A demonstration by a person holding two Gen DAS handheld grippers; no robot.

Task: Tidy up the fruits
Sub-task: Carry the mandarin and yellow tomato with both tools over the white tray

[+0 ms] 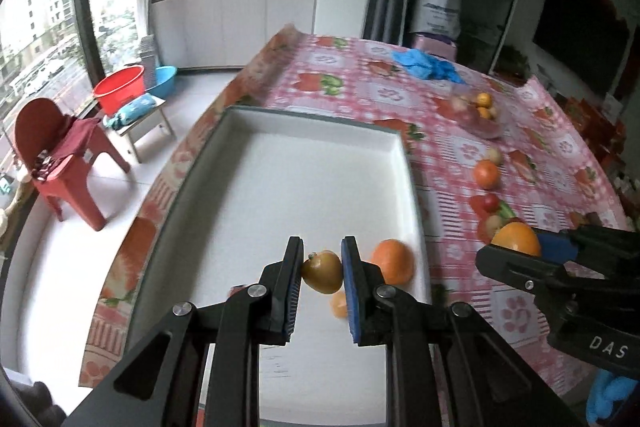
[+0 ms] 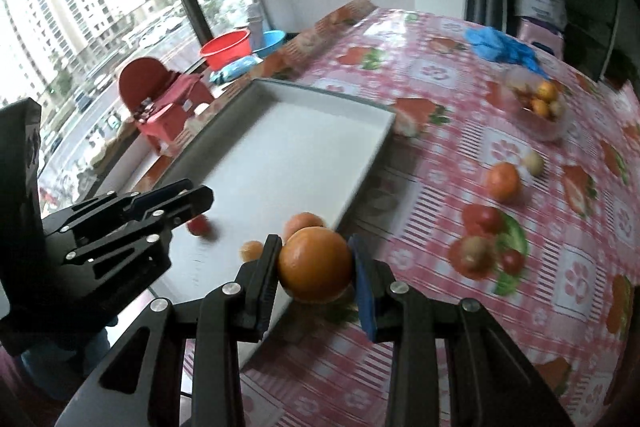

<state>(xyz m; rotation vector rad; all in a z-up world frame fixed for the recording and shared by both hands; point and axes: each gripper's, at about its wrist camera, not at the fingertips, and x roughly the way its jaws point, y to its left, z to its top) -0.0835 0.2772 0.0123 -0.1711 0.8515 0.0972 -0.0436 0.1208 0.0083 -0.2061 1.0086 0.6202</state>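
My left gripper (image 1: 322,273) is shut on a small yellow-brown fruit (image 1: 322,271) and holds it over the near end of the white tray (image 1: 280,163). An orange (image 1: 393,261) and a smaller orange fruit (image 1: 339,304) lie in the tray beside it. My right gripper (image 2: 314,267) is shut on a large orange (image 2: 315,265) above the tray's near right corner (image 2: 352,203). A small red fruit (image 2: 199,225) lies in the tray under the left gripper (image 2: 176,203).
Loose fruits lie on the pink checked tablecloth (image 2: 440,131): an orange (image 2: 503,181), a pale round fruit (image 2: 533,161), tomatoes (image 2: 486,219) and a brownish fruit (image 2: 476,254). A clear bowl of fruit (image 2: 538,107) and blue gloves (image 2: 500,45) sit farther back.
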